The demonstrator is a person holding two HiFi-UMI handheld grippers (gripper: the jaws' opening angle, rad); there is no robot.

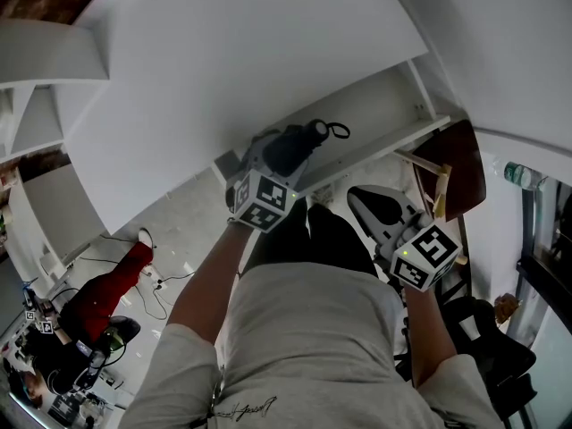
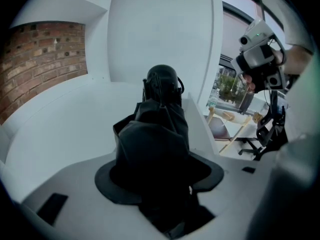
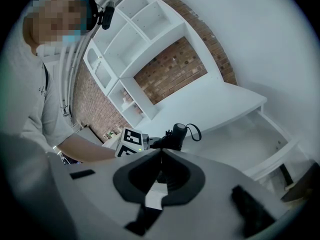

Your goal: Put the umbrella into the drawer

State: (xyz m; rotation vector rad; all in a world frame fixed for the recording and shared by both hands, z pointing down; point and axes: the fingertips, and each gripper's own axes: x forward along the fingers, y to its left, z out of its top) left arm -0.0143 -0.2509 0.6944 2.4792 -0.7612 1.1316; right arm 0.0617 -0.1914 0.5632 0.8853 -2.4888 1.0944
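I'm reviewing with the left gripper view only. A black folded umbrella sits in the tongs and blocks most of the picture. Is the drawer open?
Observer: Yes. The head view shows the white drawer pulled out from under the desktop.
Operator: Which end of the umbrella faces it?
Observer: The folded umbrella leads with its handle. In the head view the handle's strap loop lies over the drawer's opening.
Operator: And the right tongs?
Observer: The right gripper has its tongs together, with nothing between them.
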